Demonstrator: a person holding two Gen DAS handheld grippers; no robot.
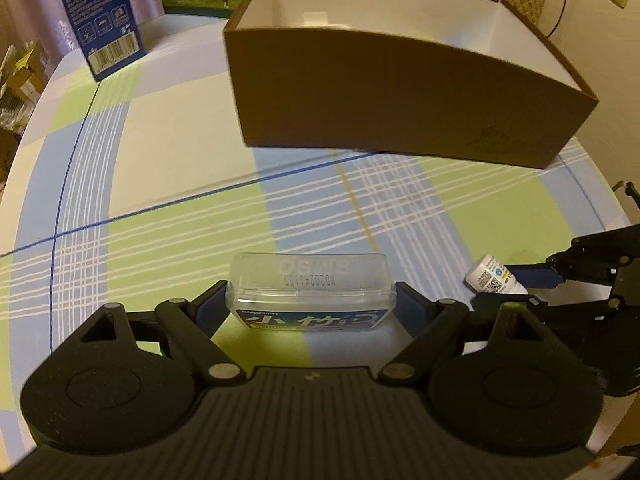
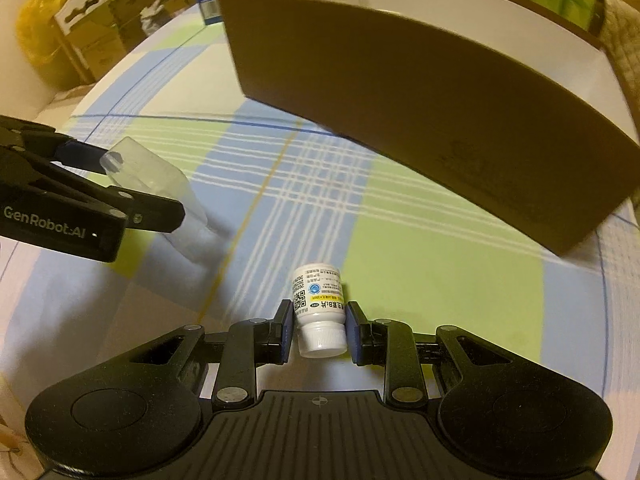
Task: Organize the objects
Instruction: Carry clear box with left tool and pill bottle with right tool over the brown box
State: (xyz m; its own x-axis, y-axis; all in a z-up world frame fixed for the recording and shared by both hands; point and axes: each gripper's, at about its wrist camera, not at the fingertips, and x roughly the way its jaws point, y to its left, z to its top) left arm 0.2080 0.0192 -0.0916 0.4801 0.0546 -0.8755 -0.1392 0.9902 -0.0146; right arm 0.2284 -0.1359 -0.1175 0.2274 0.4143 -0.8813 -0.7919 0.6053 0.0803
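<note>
The left tool [image 1: 311, 300] is clenched on a clear plastic case [image 1: 310, 284] with a blue label, lifted above the plaid worktop [image 1: 160, 208] at the near left. To its right, the right tool [image 2: 319, 330] grips a small white pill bottle [image 2: 319, 308] lying cap toward the camera, its pads touching both sides. Beyond them, toward the far right, stands an open brown cardboard box [image 1: 380, 92]; a blue carton [image 1: 100, 20] stands far left. Both 2 items look picked up, so the carry is in hand. Next, each must clear the box's near wall before release inside.
</note>
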